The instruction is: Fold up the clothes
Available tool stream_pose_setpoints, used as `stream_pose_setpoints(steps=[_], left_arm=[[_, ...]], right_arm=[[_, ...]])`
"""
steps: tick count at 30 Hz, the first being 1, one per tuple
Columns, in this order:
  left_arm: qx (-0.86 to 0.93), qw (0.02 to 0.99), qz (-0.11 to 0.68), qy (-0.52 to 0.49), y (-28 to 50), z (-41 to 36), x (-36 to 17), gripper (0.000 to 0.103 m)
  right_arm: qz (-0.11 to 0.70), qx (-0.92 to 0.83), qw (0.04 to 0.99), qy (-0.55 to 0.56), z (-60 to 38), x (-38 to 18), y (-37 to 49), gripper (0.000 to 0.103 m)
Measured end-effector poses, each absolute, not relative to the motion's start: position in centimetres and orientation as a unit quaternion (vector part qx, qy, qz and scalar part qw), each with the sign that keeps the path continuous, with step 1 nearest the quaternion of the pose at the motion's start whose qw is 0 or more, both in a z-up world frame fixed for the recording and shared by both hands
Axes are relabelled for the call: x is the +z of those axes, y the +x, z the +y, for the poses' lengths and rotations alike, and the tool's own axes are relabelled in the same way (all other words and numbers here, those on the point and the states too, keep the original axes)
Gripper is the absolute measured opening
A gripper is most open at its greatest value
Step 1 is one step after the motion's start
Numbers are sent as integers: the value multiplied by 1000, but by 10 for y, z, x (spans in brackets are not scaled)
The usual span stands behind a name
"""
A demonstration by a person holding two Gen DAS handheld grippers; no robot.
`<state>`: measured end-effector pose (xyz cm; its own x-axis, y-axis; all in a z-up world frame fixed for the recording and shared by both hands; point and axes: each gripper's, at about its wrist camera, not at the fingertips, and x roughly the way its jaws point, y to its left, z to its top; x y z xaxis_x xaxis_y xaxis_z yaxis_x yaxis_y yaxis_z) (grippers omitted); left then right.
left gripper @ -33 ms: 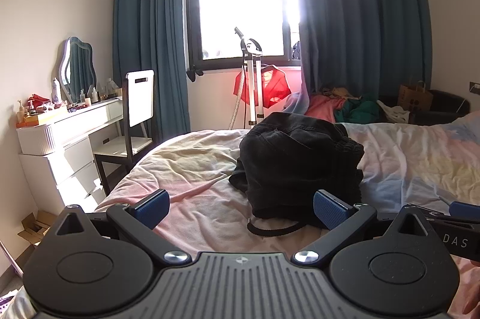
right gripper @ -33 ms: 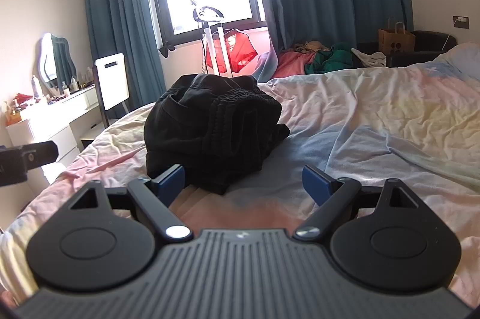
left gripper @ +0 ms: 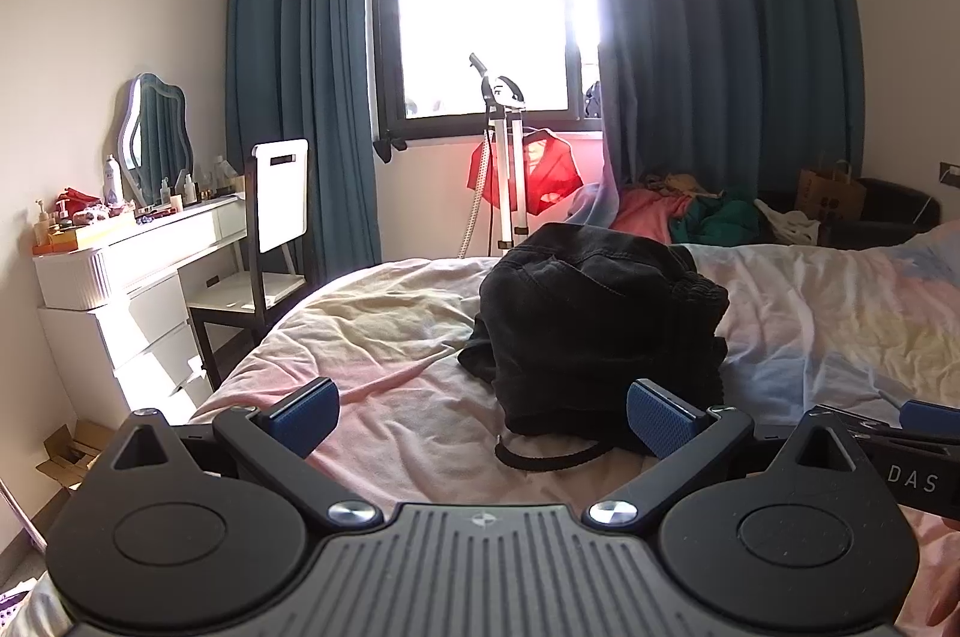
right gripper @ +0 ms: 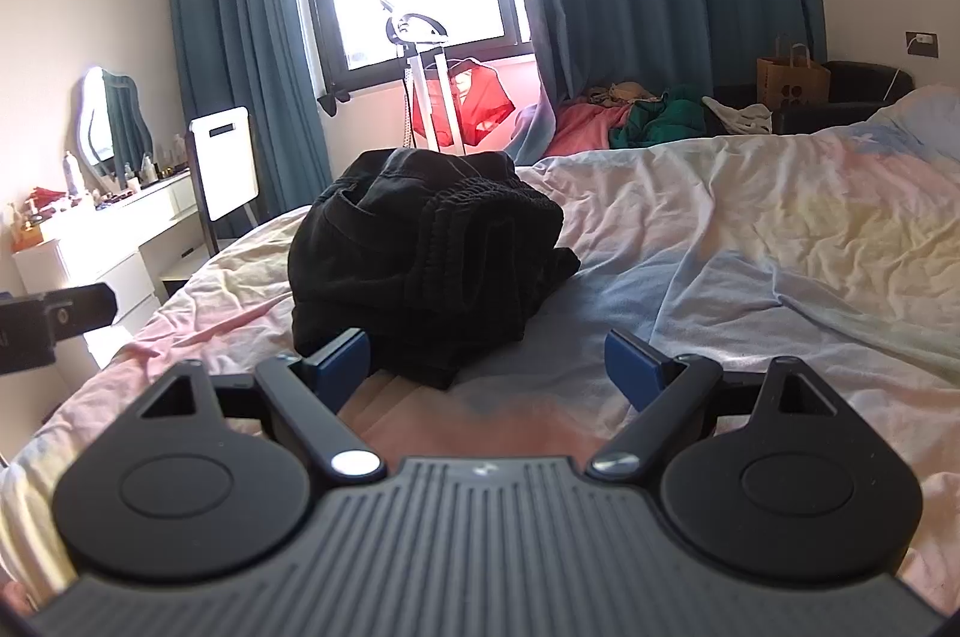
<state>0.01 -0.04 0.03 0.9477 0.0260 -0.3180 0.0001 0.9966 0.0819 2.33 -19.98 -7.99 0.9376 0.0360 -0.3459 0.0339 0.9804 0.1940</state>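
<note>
Both jaws gape, empty: your left gripper (left gripper: 483,418) and right gripper (right gripper: 487,367) hover before black clothes (right gripper: 420,259) bunched on the bed (right gripper: 780,241).

Bedroom surroundings

Window (left gripper: 486,1) bright, flanked by blue curtains (left gripper: 294,61). Steamer stand (left gripper: 501,157) below it, red garment (left gripper: 540,172) hanging. White dresser (left gripper: 138,271) at left with mirror (left gripper: 153,136), bottles. Chair (left gripper: 270,241) beside it. Paper bag (right gripper: 792,82) far right.
</note>
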Motion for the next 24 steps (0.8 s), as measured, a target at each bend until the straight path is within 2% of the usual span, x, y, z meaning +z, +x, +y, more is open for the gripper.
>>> stream_pose_setpoints(steps=[24], left_arm=[[6, 986, 157, 48, 6, -4, -14, 103]], right_arm=[[157, -5, 983, 90, -200, -71, 18, 87]])
